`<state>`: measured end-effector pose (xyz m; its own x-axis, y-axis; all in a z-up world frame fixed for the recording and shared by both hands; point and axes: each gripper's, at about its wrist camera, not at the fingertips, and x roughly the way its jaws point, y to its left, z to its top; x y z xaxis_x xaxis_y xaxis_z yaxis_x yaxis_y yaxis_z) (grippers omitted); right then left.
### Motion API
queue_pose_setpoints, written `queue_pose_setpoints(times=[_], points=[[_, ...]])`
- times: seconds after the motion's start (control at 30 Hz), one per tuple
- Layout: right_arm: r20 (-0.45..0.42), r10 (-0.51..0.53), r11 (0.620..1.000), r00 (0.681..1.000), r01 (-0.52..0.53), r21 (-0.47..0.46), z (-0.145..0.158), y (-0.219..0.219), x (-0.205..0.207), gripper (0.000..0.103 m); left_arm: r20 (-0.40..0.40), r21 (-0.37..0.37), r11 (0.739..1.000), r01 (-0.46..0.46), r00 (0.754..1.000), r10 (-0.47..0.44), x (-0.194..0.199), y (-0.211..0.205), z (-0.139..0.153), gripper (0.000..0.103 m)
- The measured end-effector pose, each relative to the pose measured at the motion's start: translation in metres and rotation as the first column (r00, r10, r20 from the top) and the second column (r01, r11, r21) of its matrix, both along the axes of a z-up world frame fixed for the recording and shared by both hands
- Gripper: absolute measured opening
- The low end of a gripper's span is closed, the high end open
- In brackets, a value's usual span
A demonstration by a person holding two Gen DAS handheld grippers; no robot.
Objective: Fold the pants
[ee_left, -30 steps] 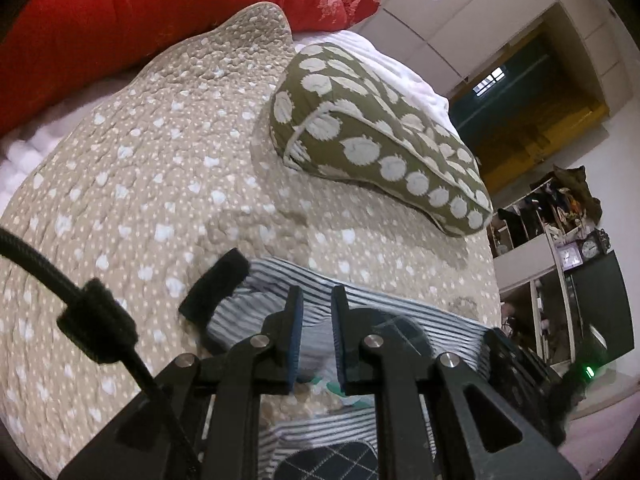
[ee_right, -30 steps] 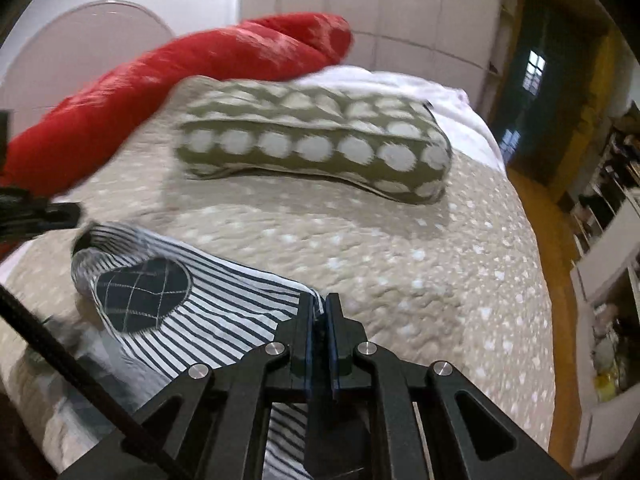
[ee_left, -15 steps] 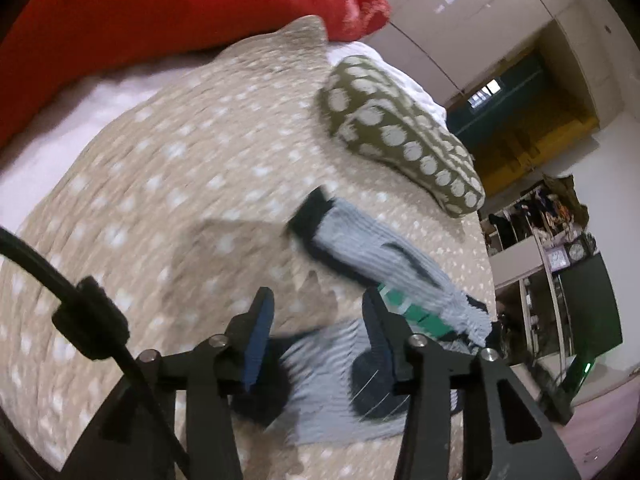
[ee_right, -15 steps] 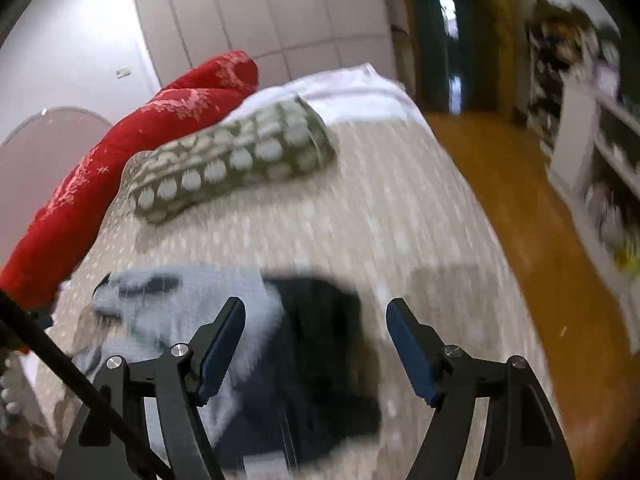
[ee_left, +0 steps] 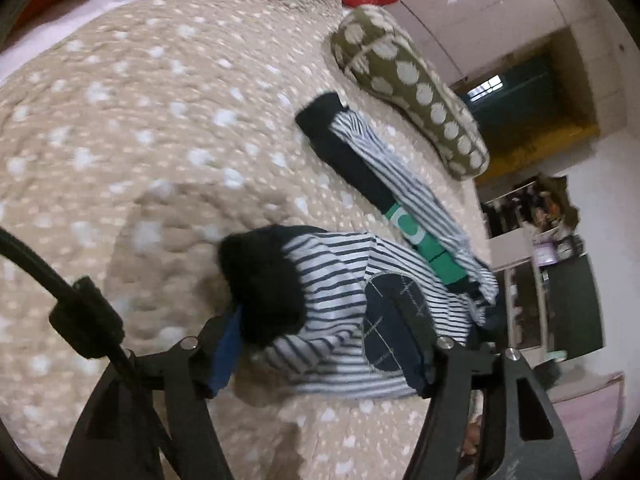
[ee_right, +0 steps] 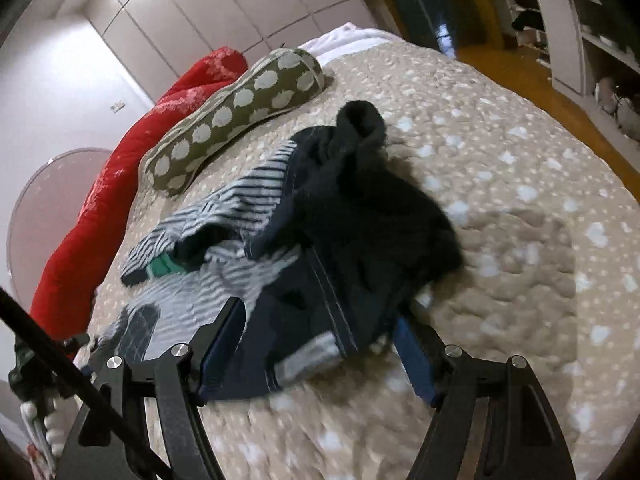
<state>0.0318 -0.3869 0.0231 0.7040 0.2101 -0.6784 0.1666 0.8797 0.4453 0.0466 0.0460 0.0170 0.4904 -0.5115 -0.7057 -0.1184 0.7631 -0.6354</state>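
A: Where, the pants (ee_left: 340, 280)?

B: Spread loosely on the bed (ee_left: 140, 140), over a beige quilt dotted white. Striped white and navy, with dark cuffs, a dark checked patch (ee_left: 394, 320) on the nearer leg and a green band (ee_left: 420, 240) along the farther leg. Not folded flat; rumpled, one leg reaching toward the olive spotted pillow (ee_left: 408, 80).

A: And from the right wrist?

B: Same pants (ee_right: 320, 220), waist end closer, dark navy fabric heaped and bunched, one dark cuff sticking up. Striped leg trailing off to the left toward the pillow (ee_right: 240, 108). Red cushion (ee_right: 120, 180) beyond that, against the wall.

A: Left gripper (ee_left: 324, 354)?

B: Jaws apart, just been opening further. Blue-padded fingers (ee_left: 226, 348) standing either side of the nearer leg: dark cuff just beside the left finger, checked patch by the right one. Cloth between them, no pad seen pressing on it.

A: Right gripper (ee_right: 316, 354)?

B: Wide too, having just been opening. Blue pads flanking the navy waist part, fabric lying slack between them on the quilt. Not clamped.

A: Anything else around?

B: White wardrobe doors (ee_right: 224, 8) behind the bed, wooden floor (ee_right: 560, 92) and cluttered shelves (ee_right: 580, 20) off to the right. Some motion blur near the lower edges.
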Motion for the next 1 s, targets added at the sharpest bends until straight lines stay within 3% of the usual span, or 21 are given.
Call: queue_pose_setpoints(times=[0.03,0.1,0.2,0.57,0.83,0.93,1.0], points=[[0.003,-0.012,1.000,1.000,0.012,0.006,-0.001,0.002,0.002,0.067,-0.001,0.023,1.000,0.000,1.000,0.000,0.003,-0.006,-0.002,0.049],[-0.019,-0.027,0.999,0.999,0.028,0.041,-0.007,-0.004,0.013,0.016,-0.030,0.074,0.997,-0.002,1.000,0.005,0.008,-0.011,-0.004,0.019],[-0.032,-0.043,0.983,0.999,0.048,0.180,-0.007,-0.022,0.007,0.008,-0.044,0.048,0.999,-0.012,0.999,0.014,0.006,-0.003,0.000,0.016],[0.007,-0.060,0.970,0.998,0.056,0.235,0.030,-0.040,-0.065,0.005,-0.012,0.085,0.996,0.031,0.999,-0.030,-0.032,-0.001,0.040,0.015],[-0.077,-0.050,0.990,0.996,0.060,0.126,0.009,-0.041,-0.098,0.006,-0.096,0.139,0.988,0.072,0.994,-0.058,-0.055,-0.005,0.012,0.019],[-0.066,-0.047,0.997,0.997,0.050,0.055,0.017,-0.044,-0.105,0.015,-0.075,0.101,0.992,0.079,0.995,-0.072,-0.064,0.007,0.009,0.023],[-0.034,-0.045,0.999,0.998,0.045,0.004,0.029,-0.046,-0.110,0.030,-0.016,0.133,0.989,0.063,0.998,-0.062,-0.073,0.017,0.022,0.023]])
